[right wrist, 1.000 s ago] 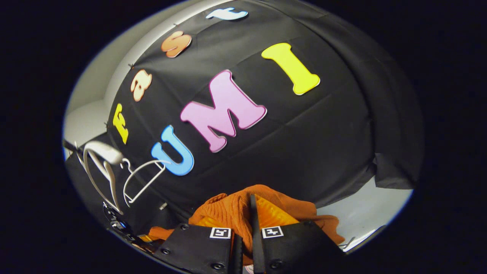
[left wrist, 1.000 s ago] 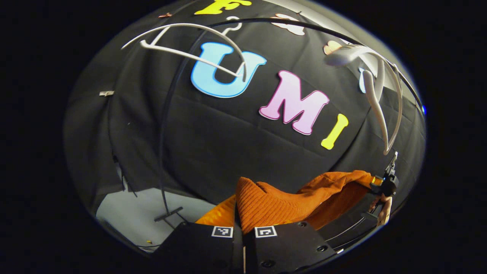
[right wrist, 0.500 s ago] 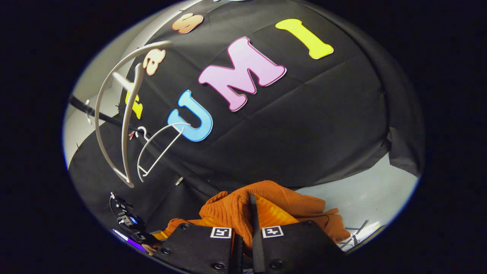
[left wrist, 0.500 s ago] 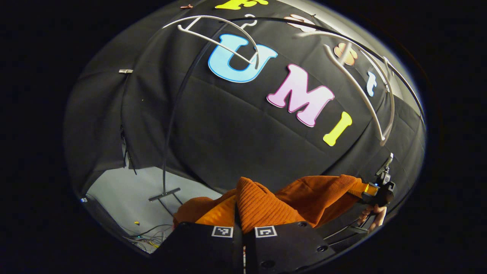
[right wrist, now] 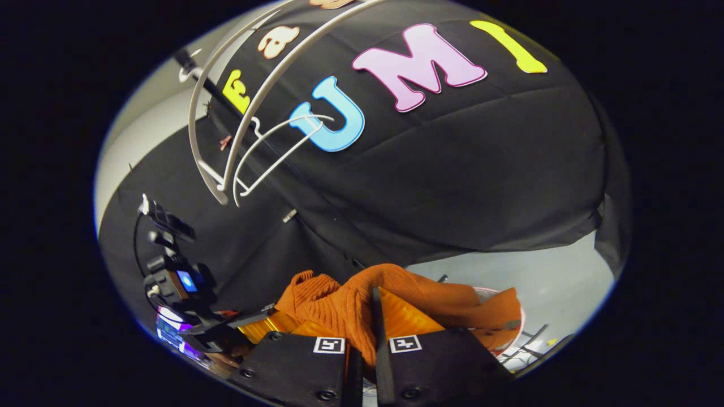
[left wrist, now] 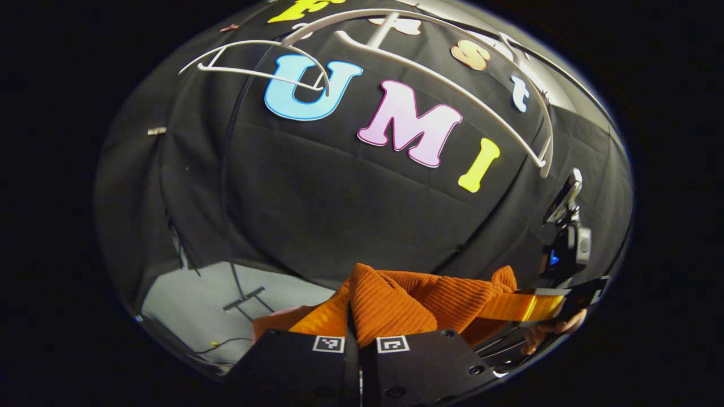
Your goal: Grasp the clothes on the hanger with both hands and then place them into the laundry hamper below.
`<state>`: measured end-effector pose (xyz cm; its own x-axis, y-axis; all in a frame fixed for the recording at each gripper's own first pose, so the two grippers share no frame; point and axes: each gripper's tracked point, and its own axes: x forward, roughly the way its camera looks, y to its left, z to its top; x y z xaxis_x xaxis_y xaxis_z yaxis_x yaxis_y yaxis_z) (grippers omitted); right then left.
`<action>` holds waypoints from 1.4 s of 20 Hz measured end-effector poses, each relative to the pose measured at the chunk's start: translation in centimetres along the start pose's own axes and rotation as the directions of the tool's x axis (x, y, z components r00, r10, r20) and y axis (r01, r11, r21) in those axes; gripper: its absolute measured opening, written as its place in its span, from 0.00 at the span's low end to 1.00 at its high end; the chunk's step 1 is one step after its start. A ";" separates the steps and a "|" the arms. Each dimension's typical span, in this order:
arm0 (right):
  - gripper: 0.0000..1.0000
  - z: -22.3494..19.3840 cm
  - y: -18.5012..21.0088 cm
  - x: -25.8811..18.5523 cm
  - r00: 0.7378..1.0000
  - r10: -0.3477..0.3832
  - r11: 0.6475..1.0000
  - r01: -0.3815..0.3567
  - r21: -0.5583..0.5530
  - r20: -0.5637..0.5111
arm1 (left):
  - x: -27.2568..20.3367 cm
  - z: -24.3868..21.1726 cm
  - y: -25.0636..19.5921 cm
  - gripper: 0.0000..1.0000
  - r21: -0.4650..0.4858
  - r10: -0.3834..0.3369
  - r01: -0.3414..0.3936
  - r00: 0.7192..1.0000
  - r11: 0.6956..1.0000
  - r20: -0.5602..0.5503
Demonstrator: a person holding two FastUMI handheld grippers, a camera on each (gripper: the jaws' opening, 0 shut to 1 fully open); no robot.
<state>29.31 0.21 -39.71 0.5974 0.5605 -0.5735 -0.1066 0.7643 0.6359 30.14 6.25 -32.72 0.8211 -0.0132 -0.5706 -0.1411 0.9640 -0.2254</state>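
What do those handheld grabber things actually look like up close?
Each gripper is a black block split into two flat halves, dotted with screws, each half carrying a small square black-and-white marker: see the left gripper and right gripper. Seen farther off, a gripper carries a mounted device with a small blue light and a cable.

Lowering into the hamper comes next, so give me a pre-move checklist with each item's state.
1. Left tool shut on the orange sweater: ok.
2. Right tool shut on the sweater: ok.
3. Sweater clear of the white hangers, which hang bare above: ok.
4. Sweater bunched between the two tools, not trailing on the floor: cannot tell.
5. Hamper directly below: cannot tell; a pale rim shows behind the sweater in the right gripper view.
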 end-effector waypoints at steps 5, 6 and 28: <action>0.14 -4.4 -1.7 1.8 0.979 -0.147 0.974 0.118 -0.194 -0.144 | 2.0 -4.2 0.7 0.07 0.114 0.091 -0.080 0.991 0.990 -0.101; 0.14 -4.4 -2.4 2.1 0.973 -0.171 0.967 0.136 -0.214 -0.157 | 2.3 -4.7 0.9 0.08 0.111 0.098 -0.085 0.987 0.990 -0.125; 0.99 -5.2 -7.0 0.4 0.942 -0.293 0.932 0.243 -0.267 -0.166 | 1.1 -6.9 4.2 0.95 0.154 0.197 -0.168 0.961 0.974 -0.194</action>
<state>26.11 -3.25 -47.07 0.4615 0.3567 -0.8122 -0.1666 0.9341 0.3156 26.63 8.48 -39.70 0.6542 0.1252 -0.7459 -0.1902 0.9818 -0.0019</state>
